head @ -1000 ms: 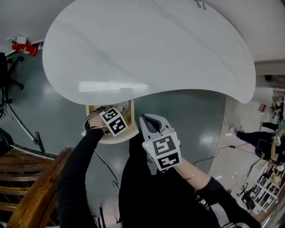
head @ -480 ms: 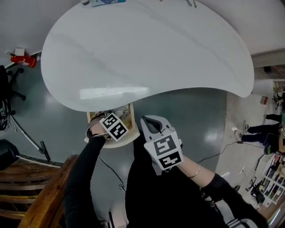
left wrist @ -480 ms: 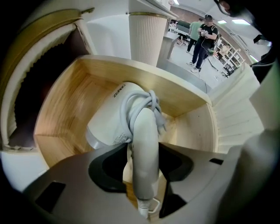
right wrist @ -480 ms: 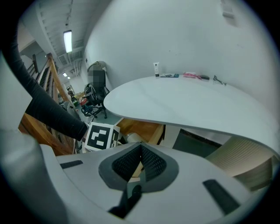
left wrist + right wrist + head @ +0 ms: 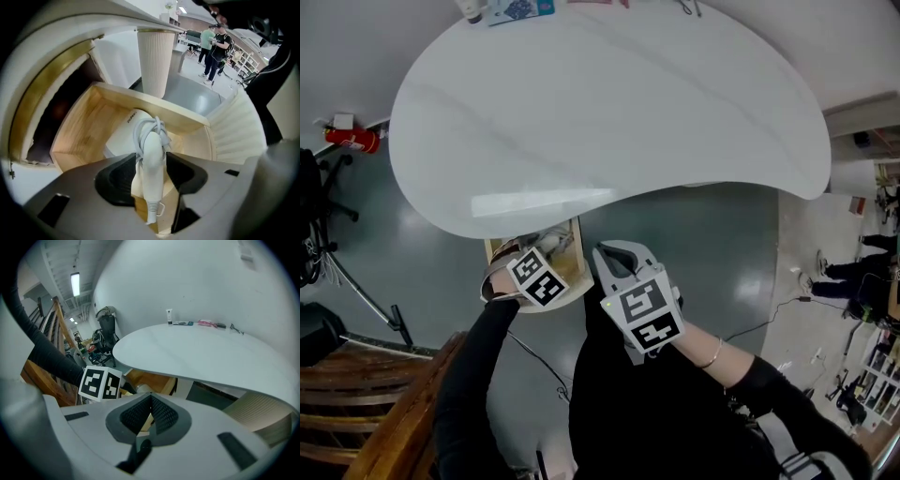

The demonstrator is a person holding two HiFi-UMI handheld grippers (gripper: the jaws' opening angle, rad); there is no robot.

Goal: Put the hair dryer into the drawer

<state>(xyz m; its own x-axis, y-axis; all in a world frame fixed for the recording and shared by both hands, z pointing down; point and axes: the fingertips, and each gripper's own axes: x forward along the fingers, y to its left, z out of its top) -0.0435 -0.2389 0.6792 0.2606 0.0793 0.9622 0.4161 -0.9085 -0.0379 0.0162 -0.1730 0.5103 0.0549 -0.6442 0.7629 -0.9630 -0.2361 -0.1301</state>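
My left claw (image 5: 152, 161) is opening, with the white hair dryer (image 5: 153, 183) handle between its pads but not pinched. The hair dryer lies in the open wooden drawer (image 5: 84, 131) under the white desk (image 5: 609, 103), its cord bundled on it. My right claw (image 5: 150, 416) hangs just beside the drawer, closed on nothing.

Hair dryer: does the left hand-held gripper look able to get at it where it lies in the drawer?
Probably yes. The drawer stands open, and the left hand-held gripper hangs right above it, jaws opening, with the handle of the hair dryer between them. Nothing covers the hair dryer.
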